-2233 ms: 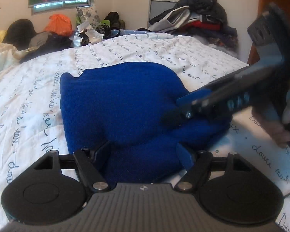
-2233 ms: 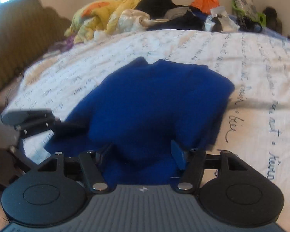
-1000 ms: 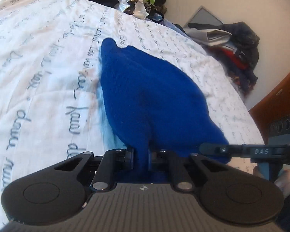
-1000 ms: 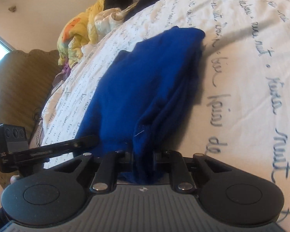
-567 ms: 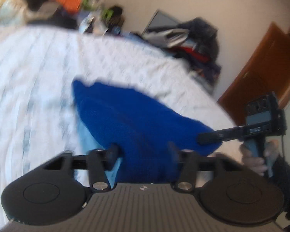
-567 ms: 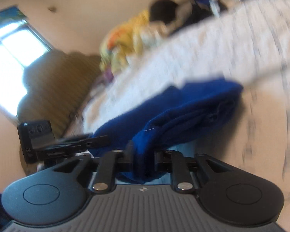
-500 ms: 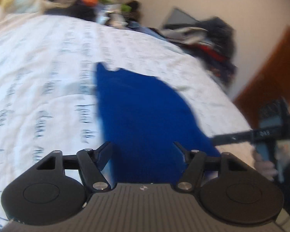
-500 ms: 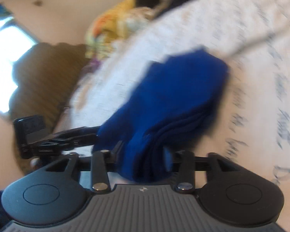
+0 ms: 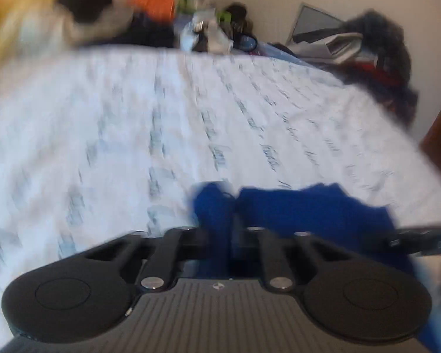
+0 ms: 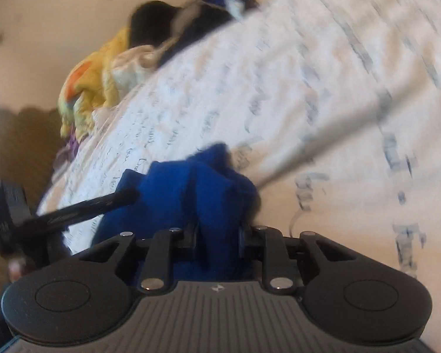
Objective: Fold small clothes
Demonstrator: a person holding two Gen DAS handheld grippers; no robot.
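A small blue garment (image 9: 308, 206) is held up over the white bed with script print (image 9: 132, 132). My left gripper (image 9: 222, 235) is shut on one bunched edge of it. My right gripper (image 10: 217, 235) is shut on another part of the blue garment (image 10: 197, 188), which bulges up between its fingers. The right gripper's finger shows at the right edge of the left wrist view (image 9: 420, 236). The left gripper's finger shows at the left of the right wrist view (image 10: 82, 209). Both views are blurred by motion.
Piles of clothes lie along the far side of the bed: yellow and orange ones (image 10: 94, 88), a black one (image 9: 85, 0) and an orange one (image 9: 153, 0). A dark heap (image 9: 376, 53) sits at the right by the wall.
Both grippers were open around the garment half a second ago and have shut on it again. The garment is now bunched close to the fingers and much more bare bed shows beyond it.
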